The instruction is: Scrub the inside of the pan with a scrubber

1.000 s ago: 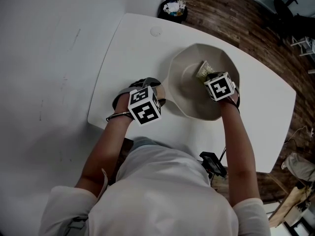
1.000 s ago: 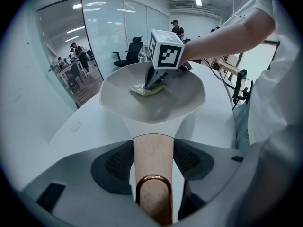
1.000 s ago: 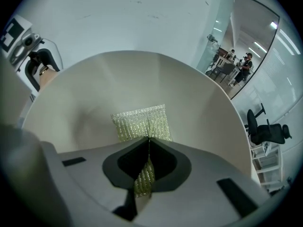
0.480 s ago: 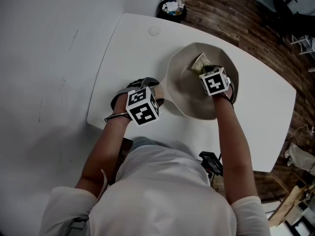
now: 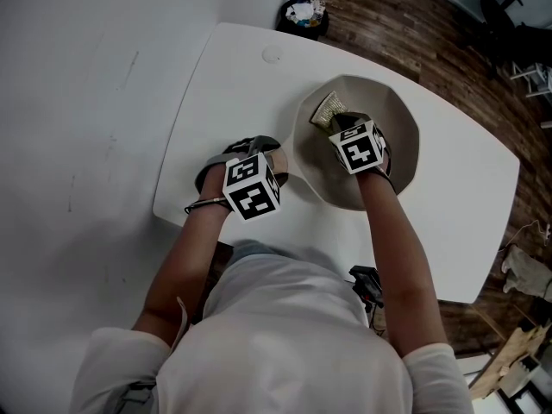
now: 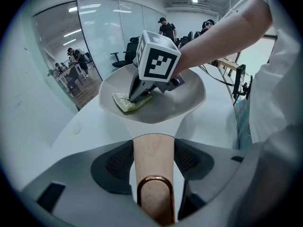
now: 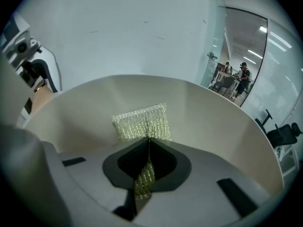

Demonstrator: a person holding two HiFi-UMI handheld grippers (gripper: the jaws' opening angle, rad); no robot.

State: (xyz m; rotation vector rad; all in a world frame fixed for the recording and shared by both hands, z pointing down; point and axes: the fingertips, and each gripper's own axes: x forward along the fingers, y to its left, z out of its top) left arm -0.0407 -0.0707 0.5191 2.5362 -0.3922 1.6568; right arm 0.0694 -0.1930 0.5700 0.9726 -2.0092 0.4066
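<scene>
In the head view, the pan [image 5: 392,149] sits on the white table [image 5: 228,84], and its far rim is near the far edge of the table. My right gripper [image 5: 335,121] is inside the pan and presses the scrubber [image 5: 327,108] against the far-left part of the wall. My left gripper [image 5: 274,160] is at the handle side, just beside the rim. The right half of the pan bottom is bare, so I judge there is good room to sweep that way.

In the left gripper view, my jaws are closed on the wooden handle [image 6: 152,145], which has a copper loop [image 6: 154,189] at its end. The pan looks stiff and smooth. I think it wants to slide or turn on the table when I push, so the handle is the correct place to hold it.

In the right gripper view, my jaws are pressed together on the yellow-green mesh scrubber [image 7: 141,121], with the fold pinched between them and the free part spread on the pan wall [image 7: 227,126]. It looks soft and light and bends easily. I judge a hold low on it, close to the wall, gives more pressure. The wall rises steeply, so strokes need to follow the curve and stop under the rim.
</scene>
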